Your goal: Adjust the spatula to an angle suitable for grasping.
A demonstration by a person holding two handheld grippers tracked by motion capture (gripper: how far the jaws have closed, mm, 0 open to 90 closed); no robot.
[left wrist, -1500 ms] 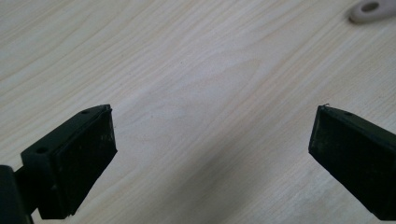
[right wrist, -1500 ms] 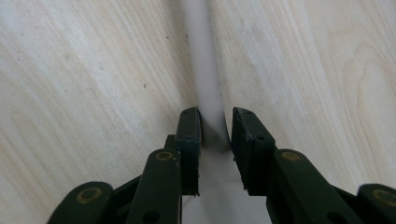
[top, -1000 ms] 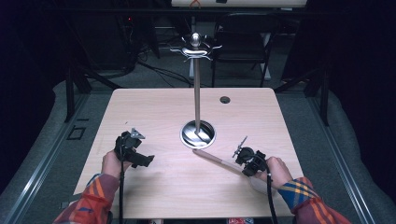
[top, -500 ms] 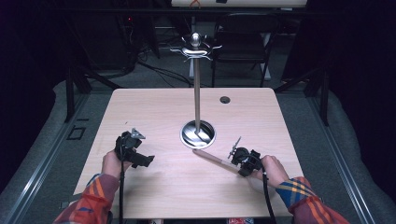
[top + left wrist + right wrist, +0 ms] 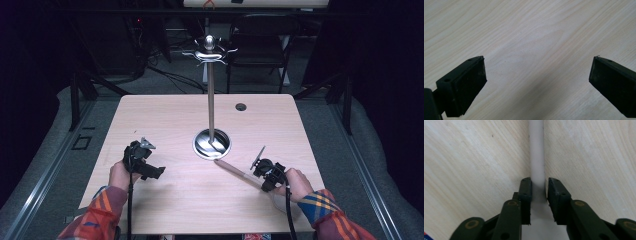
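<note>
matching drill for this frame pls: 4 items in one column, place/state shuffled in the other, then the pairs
Items:
1. left claw
2. right claw
3. metal stand
4. dark hole

States:
A. upright at the table's middle
B. closed on a pale wooden utensil handle
C. open over bare wood
D. in the tabletop near the far edge

Pairs: 1-C, 2-B, 3-A, 4-D

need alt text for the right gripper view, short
The right gripper has its two black jaws closed on a pale, smooth, flat handle that runs straight away up the frame. Beneath lies the light wood-grain table.
</note>
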